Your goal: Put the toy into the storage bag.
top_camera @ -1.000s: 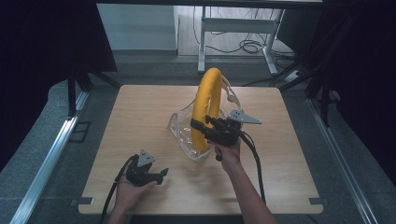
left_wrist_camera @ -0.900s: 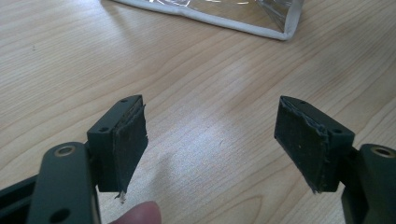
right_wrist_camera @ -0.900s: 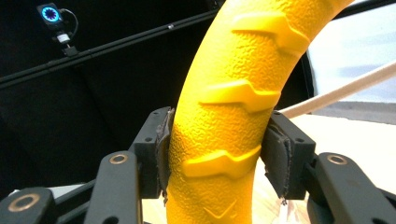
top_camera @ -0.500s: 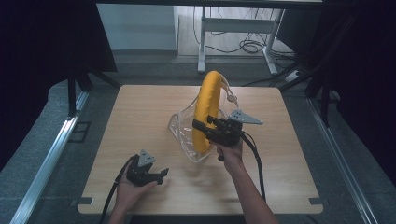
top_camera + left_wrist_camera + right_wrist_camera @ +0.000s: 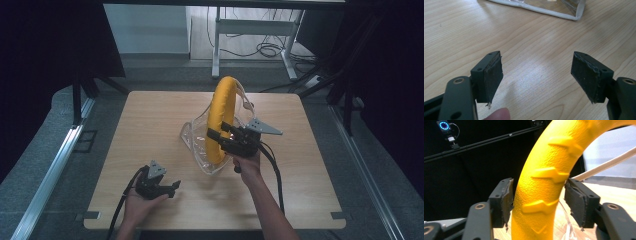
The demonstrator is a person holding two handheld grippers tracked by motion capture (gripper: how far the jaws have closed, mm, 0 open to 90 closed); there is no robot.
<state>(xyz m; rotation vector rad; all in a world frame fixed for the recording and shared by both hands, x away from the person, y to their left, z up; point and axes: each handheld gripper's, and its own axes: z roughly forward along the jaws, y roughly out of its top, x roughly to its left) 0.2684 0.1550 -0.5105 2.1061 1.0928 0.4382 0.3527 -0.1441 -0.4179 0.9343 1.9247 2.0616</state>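
Yellow ring (image 5: 221, 117) upright in a clear plastic bag (image 5: 200, 145) mid-table (image 5: 150, 125), clamped between the right gripper (image 5: 216, 134) pads. Left gripper (image 5: 172, 187) near the front edge, jaws wide apart, nothing held.

The high view is dim and soft, with dark curtains swallowing both sides; light falls from above onto the table (image 5: 150, 130), which reads pale and evenly lit, and a brighter strip of floor shows beyond it. In the left gripper view a diffuse sheen glares off the wood between the jaws, and a fingertip (image 5: 499, 115) at the bottom edge is blurred. In the right gripper view the yellow ring (image 5: 544, 182) is bright and sharp, while the black background is murky and a window patch at right is washed out.
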